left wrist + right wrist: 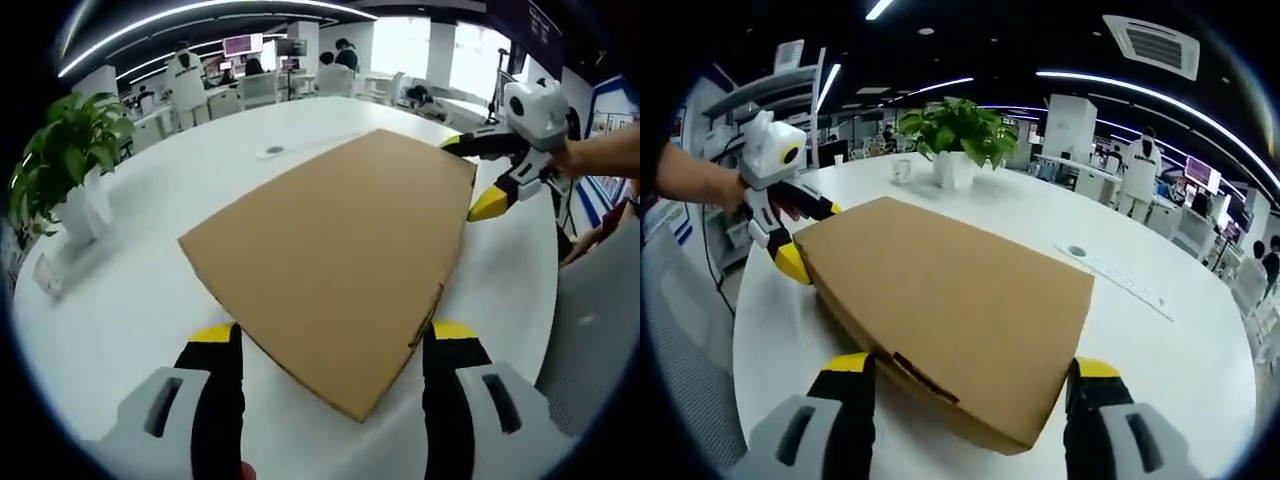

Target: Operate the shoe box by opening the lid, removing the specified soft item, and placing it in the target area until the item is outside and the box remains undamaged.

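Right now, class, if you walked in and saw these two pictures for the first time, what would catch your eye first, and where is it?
The flat brown shoe box, lid shut, lies on the round white table and takes the middle of both views. A gripper sits at each end of it with yellow-tipped fingers spread wide: the left gripper at one corner, the right gripper at the opposite one. A potted plant stands beyond the box.

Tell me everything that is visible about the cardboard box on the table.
The cardboard box is flat, wide and plain brown, with its lid closed and no print showing on top. It lies on the white round table. One front edge shows a small dark tab slot. The left gripper straddles one corner with open jaws, and the right gripper straddles the opposite end. Whether the jaws touch the box is unclear.
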Demonstrator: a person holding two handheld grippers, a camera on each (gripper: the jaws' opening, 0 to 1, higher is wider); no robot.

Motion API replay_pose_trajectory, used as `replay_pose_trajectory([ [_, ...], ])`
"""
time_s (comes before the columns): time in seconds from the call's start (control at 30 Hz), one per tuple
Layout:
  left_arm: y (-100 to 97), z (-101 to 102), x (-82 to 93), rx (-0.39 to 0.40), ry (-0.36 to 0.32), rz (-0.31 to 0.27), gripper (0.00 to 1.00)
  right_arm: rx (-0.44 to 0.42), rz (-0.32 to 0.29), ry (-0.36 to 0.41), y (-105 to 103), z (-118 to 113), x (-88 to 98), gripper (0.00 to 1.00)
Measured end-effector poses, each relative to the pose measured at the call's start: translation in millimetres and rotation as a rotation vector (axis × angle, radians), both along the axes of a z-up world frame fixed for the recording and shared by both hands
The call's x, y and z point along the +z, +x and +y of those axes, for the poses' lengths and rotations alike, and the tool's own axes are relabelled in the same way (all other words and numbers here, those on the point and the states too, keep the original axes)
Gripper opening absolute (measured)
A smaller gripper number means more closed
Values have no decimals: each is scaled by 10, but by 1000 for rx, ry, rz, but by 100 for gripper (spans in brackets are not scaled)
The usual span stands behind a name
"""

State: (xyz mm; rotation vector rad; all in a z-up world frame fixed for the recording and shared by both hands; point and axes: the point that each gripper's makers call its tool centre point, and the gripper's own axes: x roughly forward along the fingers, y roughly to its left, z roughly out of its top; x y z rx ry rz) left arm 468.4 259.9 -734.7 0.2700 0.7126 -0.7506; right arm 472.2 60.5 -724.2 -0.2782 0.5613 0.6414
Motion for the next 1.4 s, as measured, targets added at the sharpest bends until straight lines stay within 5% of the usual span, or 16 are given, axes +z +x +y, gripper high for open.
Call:
replay_pose_trajectory([
  [1.4,97,778,2,-144,117,48,72,-147,-1,-11,-118,841,-6,76],
])
